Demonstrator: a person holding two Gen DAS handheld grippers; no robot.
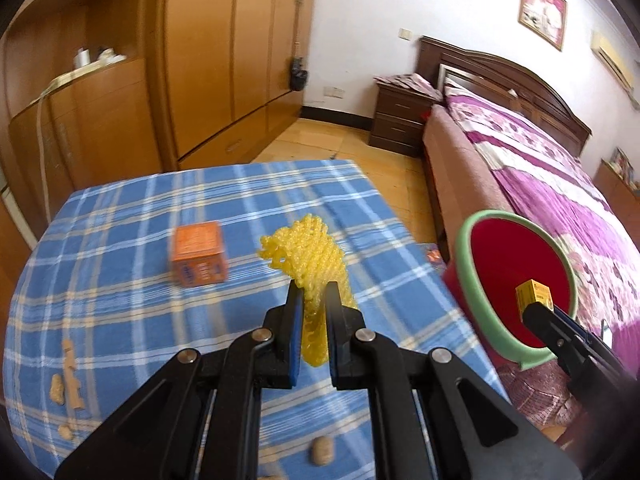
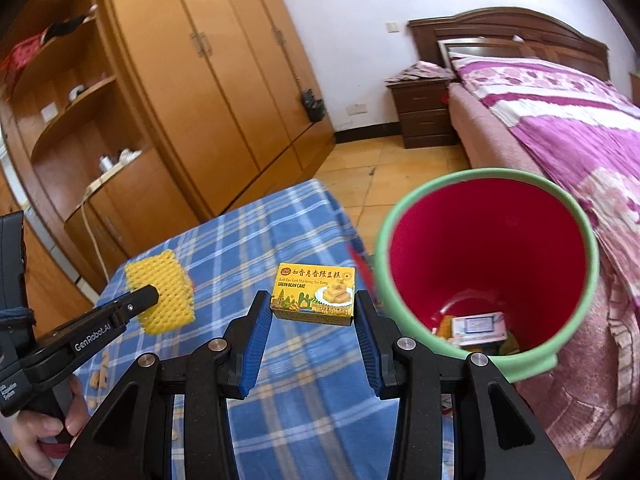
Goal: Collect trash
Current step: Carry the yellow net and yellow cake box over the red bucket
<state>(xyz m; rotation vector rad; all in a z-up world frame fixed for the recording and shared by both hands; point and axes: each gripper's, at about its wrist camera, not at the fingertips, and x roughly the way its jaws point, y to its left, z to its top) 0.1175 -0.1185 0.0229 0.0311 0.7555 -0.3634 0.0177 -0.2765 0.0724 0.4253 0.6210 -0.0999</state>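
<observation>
- The step in hand looks like carrying: both claws are loaded, each with one piece of trash, over the blue checked table (image 1: 120, 300).
- The left claw (image 1: 313, 300) is clamped on a yellow foam fruit net (image 1: 308, 254).
- The right claw (image 2: 312, 312) grips a small yellow cardboard green bean cake box (image 2: 313, 294), just beside the red plastic bin with a green rim (image 2: 496, 240), which already contains some wrappers.
- Next: bring each piece over the bin's mouth and release.
- An orange carton (image 1: 199, 254) and peanut shells (image 1: 57, 388) remain on the table.
</observation>
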